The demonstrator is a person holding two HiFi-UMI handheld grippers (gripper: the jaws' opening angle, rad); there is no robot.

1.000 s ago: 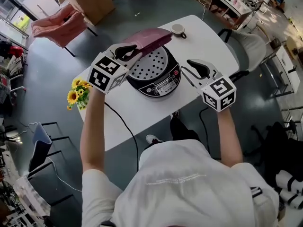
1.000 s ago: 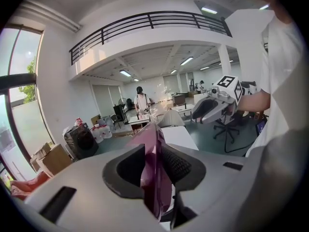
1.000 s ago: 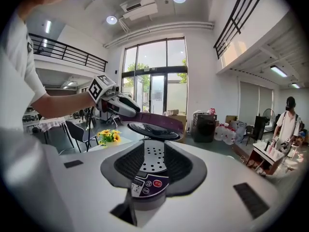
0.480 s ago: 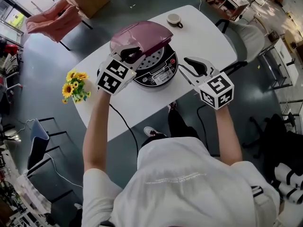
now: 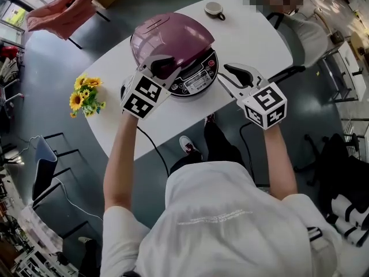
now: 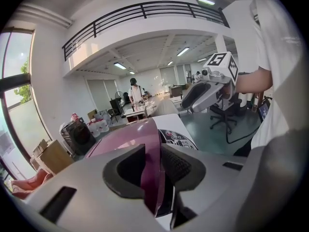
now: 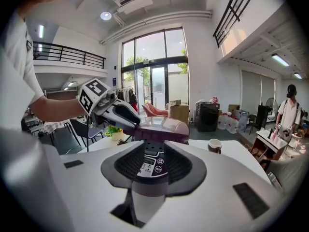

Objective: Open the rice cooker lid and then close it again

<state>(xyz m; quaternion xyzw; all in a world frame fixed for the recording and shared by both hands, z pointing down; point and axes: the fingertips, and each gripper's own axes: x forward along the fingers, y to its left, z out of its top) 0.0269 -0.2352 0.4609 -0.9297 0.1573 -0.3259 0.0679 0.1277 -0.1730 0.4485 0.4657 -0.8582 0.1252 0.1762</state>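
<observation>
step: lowering lid [image 5: 170, 36] onto rice cooker [image 5: 196, 81] | left gripper [image 5: 164, 67]: clamped on lid's front rim | right gripper [image 5: 233, 75]: 2 jaws apart, empty, right of rice cooker | tip: probably ease down squarely, press until latched

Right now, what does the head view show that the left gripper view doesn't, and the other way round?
Only the head view: sunflowers, cup, the whole table. Only the left gripper view: the lid rim clamped between the jaws of the left gripper, and a distant standing person. Both: lid, control panel, right gripper.
</observation>
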